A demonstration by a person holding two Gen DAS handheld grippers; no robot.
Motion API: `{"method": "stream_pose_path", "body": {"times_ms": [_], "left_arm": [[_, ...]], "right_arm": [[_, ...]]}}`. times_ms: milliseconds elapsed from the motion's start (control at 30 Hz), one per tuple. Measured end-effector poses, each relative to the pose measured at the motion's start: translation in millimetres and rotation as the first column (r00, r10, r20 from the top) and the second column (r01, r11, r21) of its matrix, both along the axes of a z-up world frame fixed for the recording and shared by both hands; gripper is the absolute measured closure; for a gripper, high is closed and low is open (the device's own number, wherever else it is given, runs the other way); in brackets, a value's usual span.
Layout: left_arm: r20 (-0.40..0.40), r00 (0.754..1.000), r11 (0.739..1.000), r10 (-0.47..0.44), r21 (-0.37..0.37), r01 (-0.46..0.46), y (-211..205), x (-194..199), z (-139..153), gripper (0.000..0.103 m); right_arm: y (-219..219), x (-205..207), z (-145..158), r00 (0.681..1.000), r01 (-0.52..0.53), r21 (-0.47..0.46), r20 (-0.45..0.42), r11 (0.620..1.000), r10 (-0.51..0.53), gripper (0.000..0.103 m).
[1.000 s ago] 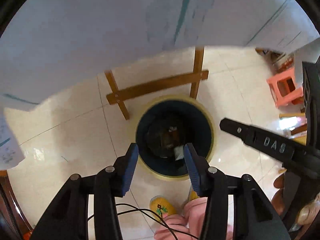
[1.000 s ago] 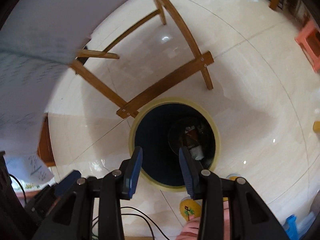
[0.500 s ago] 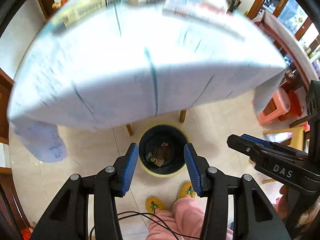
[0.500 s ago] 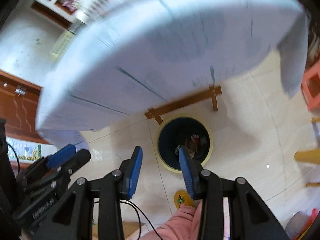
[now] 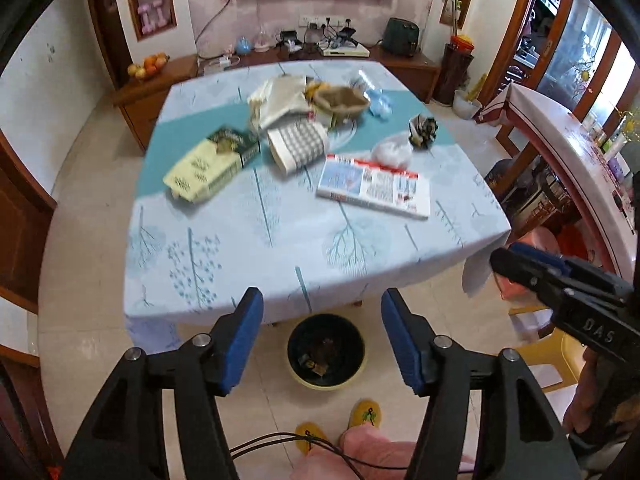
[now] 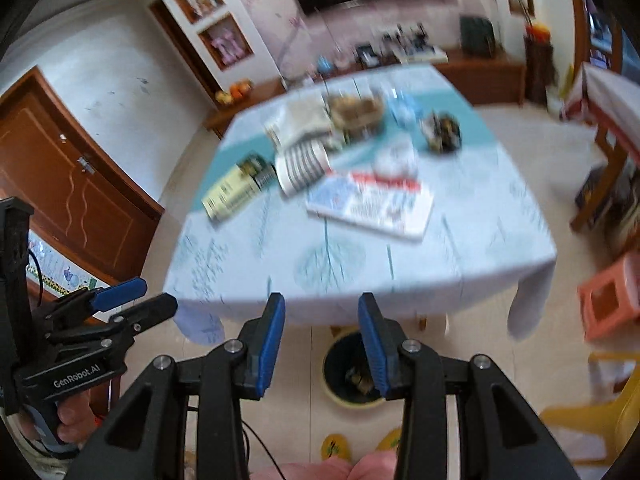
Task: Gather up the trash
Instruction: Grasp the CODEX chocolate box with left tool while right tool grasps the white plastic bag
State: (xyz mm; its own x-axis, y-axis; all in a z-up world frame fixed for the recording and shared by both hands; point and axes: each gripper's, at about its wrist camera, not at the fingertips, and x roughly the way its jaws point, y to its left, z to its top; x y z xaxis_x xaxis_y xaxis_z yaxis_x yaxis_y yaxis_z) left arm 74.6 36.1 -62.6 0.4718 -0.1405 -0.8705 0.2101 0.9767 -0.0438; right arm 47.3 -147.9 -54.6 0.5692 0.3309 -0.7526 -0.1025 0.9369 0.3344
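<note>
Left gripper (image 5: 322,336): blue-padded jaws apart and empty; they have just been opening wider, with nothing between them. It hangs above the table's near edge, tilted down.

Right gripper (image 6: 322,340): jaws parted more narrowly, also empty. Held at like height beside the left one, each visible in the other's view.

Trash bin (image 5: 326,350): dark liner, yellow rim, on the tiled floor under the near edge of the table, just ahead of the person's yellow slippers (image 5: 364,414). It already holds some scraps.

Table (image 5: 280,248): pale blue tree-print cloth. Remaining candidates for trash, all toward the far half: crumpled dark wrapper (image 5: 423,130), crumpled white plastic (image 5: 392,152), pale blue plastic (image 5: 379,102). Also present: magazine (image 5: 374,190), yellow-green box (image 5: 208,168), checked packet (image 5: 298,146), brown paper bag (image 5: 340,100).

Step in hand, by judgement: between deposits, both grippers free over the table. Next move calls for reaching forward to a crumpled piece, likely the wrapper or plastic at the right, and closing on it.
</note>
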Motion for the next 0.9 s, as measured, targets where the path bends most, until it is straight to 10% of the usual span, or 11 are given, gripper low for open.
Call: {"method": "stream_pose_path", "body": {"times_ms": [367,900], "left_arm": [[0.122,0.989,0.996,0.087,0.012,-0.089,3.3,6.0,41.0,0.041],[-0.06,0.993,0.994,0.102,-0.032,-0.104,105.8,148.7,-13.8,0.024]], "right_arm": [[-11.3,28.2,27.6,0.993,-0.057,-0.004,0.102,0.998,0.057,0.058],[-9.5,134.8,-24.5,0.982,0.176,-0.016,-0.063,0.984,-0.177,0.032]]}}
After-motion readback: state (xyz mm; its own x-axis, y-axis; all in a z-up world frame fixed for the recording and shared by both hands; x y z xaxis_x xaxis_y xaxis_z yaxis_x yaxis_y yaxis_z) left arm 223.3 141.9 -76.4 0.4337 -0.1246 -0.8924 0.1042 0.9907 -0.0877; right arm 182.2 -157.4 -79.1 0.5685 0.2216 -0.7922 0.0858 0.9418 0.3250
